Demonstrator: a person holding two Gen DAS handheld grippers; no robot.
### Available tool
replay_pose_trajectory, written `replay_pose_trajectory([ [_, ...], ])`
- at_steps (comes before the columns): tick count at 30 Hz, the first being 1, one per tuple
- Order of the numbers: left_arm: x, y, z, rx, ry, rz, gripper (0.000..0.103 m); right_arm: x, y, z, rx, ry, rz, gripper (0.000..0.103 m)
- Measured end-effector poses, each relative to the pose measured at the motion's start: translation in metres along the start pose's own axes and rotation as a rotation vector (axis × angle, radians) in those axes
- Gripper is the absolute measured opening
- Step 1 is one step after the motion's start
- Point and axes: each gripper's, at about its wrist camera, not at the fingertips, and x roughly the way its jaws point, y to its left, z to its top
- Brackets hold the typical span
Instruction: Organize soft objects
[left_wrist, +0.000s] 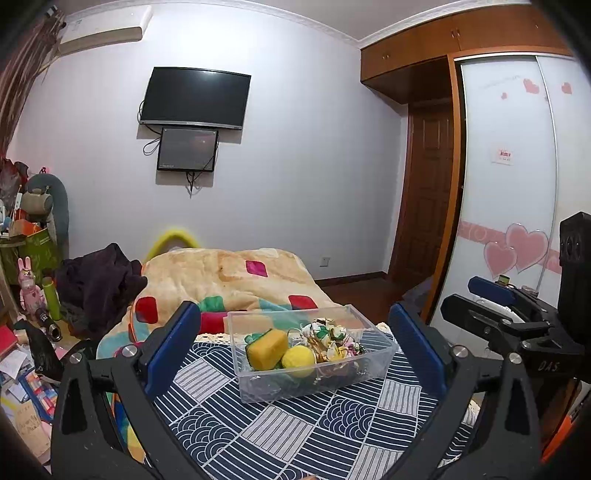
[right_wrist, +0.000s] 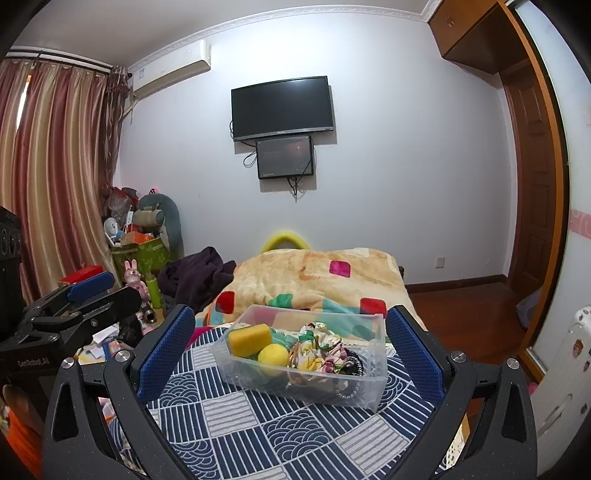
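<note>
Short of the clear plastic bin (left_wrist: 310, 354), the left hand-held gripper (left_wrist: 295, 343) and the right hand-held gripper (right_wrist: 290, 350) are held spread wide with nothing between their blue pads, seemingly so the bin can be approached from either side. Inside the bin are gathered the soft things: a yellow sponge (left_wrist: 266, 349) at its left end, a yellow ball (left_wrist: 298, 360) beside it, and a floral fabric bundle (left_wrist: 327, 338) towards its right. Under the bin a blue patterned cloth (left_wrist: 295, 424) is spread over the worktop, and beyond the bin a blanket (left_wrist: 229, 280) is heaped.
</note>
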Motion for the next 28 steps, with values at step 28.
replay_pose_trajectory([
  [28, 0.0006, 0.0015, -0.0013, 0.001, 0.006, -0.009, 0.103, -0.0009, -0.0003, -0.0005, 0.010, -0.007, -0.003, 0.103],
])
